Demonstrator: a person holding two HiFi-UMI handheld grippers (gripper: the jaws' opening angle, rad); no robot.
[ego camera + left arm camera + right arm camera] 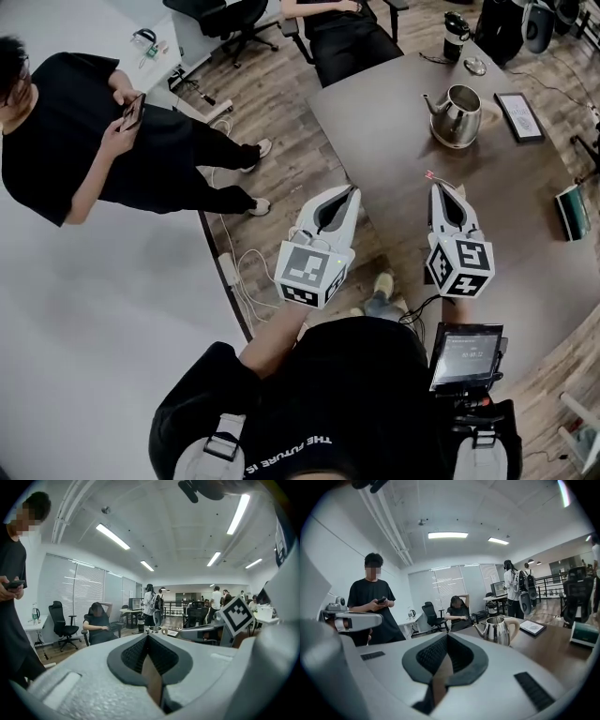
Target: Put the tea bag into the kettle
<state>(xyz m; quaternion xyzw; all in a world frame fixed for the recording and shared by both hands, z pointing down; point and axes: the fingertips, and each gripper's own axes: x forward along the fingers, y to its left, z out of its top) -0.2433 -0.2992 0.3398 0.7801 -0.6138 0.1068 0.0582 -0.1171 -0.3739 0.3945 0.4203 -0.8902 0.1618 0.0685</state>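
Head view: left gripper (353, 191) and right gripper (437, 187) are closed tight; red speck (429, 175) at right tip, perhaps the tea bag; shirt (361, 394) is printed "THE FUTURE IS".

Bare worktop (394, 141) runs from the right tool (439, 189) to the kettle (457, 114), with nothing standing in that lane. The kettle's mouth is open on top and its spout points left. A flat tablet (518, 116) lies just right of it. A black bottle (456, 36) stands at the far edge, and a green-edged box (573, 212) sits at the right rim, well apart. The left tool (352, 193) hangs at the worktop's left edge. Beyond it are floor cables (239, 277) and a standing person (84, 141). A seated person (342, 37) blocks the far side.
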